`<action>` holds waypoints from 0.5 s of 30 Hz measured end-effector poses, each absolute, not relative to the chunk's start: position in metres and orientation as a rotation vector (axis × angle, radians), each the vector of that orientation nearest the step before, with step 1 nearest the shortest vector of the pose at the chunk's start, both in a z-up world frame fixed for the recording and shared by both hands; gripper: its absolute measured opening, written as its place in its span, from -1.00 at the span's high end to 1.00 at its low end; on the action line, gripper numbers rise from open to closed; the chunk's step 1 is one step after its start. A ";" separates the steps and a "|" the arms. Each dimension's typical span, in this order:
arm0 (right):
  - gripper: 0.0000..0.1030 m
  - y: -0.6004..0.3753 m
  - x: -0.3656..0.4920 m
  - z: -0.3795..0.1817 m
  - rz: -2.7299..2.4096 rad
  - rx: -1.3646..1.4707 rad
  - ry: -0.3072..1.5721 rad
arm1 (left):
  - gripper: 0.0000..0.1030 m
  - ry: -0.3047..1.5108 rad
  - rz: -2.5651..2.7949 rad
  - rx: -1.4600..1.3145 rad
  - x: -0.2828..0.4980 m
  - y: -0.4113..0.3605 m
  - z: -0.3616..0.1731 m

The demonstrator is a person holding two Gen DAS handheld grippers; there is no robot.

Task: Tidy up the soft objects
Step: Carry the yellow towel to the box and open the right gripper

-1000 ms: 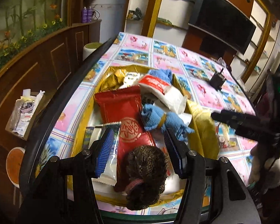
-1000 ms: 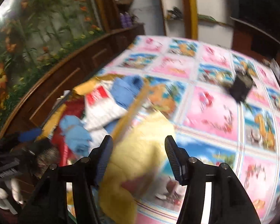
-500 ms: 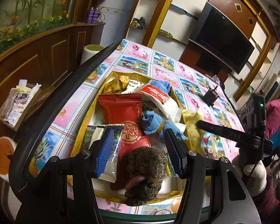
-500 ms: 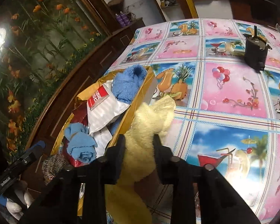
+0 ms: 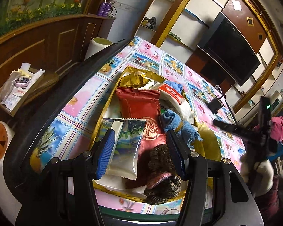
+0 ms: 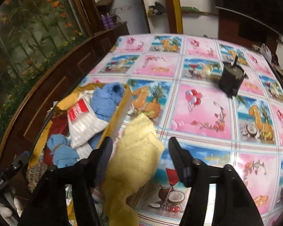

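1. You have two grippers in play: your left gripper (image 5: 141, 154) hangs wide above the near end of the gold tray (image 5: 101, 113), and your right gripper (image 6: 139, 160) is spread wide too, gripping nothing.
2. Count the soft pieces: one yellow cloth (image 6: 135, 158), one tied blue cloth (image 5: 179, 128), one rolled blue towel (image 6: 107, 99) and one brown knitted item (image 5: 162, 173).
3. Count the packets in the tray: one red (image 5: 141, 109), one gold (image 5: 134, 80), one white with a red label (image 6: 84, 124), and one with a leafy print (image 5: 126, 146).
4. Your yellow cloth looks fluffy and pale, crumpled along its length.
5. It lies between your right fingers on the tablecloth (image 6: 207, 113), just beside the tray's right wall; its long axis runs from near you away across the table, far tip leaning slightly right.
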State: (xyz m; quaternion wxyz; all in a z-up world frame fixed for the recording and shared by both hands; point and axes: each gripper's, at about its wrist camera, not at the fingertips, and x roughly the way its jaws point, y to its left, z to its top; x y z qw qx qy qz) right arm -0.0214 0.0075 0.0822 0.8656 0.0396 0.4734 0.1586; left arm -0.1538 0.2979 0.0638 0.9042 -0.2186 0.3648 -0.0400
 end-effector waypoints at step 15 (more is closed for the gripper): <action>0.25 0.000 -0.030 0.098 0.444 0.241 0.930 | -0.10 0.754 -0.106 -0.475 -0.154 0.305 0.057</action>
